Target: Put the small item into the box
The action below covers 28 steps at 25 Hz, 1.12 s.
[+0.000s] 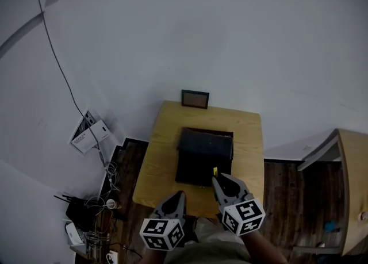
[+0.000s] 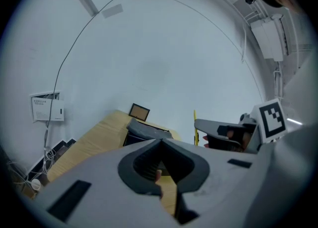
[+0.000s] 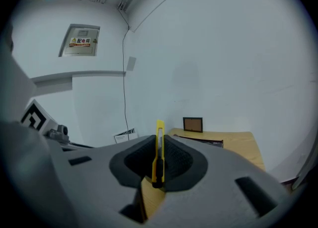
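An open dark box (image 1: 204, 153) lies in the middle of a small wooden table (image 1: 164, 142). My right gripper (image 1: 217, 179) hovers over the box's near edge, shut on a thin yellow utility knife (image 1: 215, 172). In the right gripper view the knife (image 3: 159, 147) stands upright between the pads, with the box (image 3: 203, 141) beyond it. My left gripper (image 1: 180, 195) hangs over the table's near edge, left of the right one, shut with nothing in it (image 2: 161, 141). The left gripper view shows the box (image 2: 146, 131) ahead and the right gripper (image 2: 198, 124) with the knife (image 2: 195, 128).
A small picture frame (image 1: 195, 99) leans against the wall at the table's far edge. Cables and devices (image 1: 92, 211) clutter the dark floor at left, near a white panel (image 1: 89, 132). Another wooden piece of furniture (image 1: 351, 188) stands at right.
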{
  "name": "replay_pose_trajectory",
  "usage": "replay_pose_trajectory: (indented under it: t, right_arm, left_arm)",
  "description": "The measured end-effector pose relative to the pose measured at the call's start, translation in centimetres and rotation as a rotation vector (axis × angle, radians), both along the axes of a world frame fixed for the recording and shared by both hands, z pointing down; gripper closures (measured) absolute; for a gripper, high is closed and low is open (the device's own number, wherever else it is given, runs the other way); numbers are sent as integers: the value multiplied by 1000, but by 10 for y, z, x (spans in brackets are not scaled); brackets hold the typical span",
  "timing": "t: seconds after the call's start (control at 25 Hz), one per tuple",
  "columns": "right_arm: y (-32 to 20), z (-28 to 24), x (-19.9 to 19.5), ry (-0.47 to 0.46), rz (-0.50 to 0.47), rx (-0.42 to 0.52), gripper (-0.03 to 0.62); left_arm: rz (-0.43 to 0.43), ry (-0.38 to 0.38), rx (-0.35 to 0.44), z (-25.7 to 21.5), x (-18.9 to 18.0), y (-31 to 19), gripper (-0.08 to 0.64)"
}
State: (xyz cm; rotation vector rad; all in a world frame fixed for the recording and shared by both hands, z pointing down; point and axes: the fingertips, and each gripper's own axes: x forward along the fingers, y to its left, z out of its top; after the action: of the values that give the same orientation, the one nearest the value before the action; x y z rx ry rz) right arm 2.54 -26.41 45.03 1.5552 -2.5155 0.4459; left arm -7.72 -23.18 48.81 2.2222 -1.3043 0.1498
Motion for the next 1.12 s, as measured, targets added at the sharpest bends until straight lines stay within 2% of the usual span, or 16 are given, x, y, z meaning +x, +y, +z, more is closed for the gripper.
replay_pose_trajectory:
  t: [0.6,1.12]
  right_arm:
    - [-80,99,-8,148,-122,-227,551]
    - [-101,177,-20,289,-245,-401,551]
  left_arm:
    - [-52,2,-112,38,7,-58,557]
    - [-72,-12,-158,55,13,-83,557]
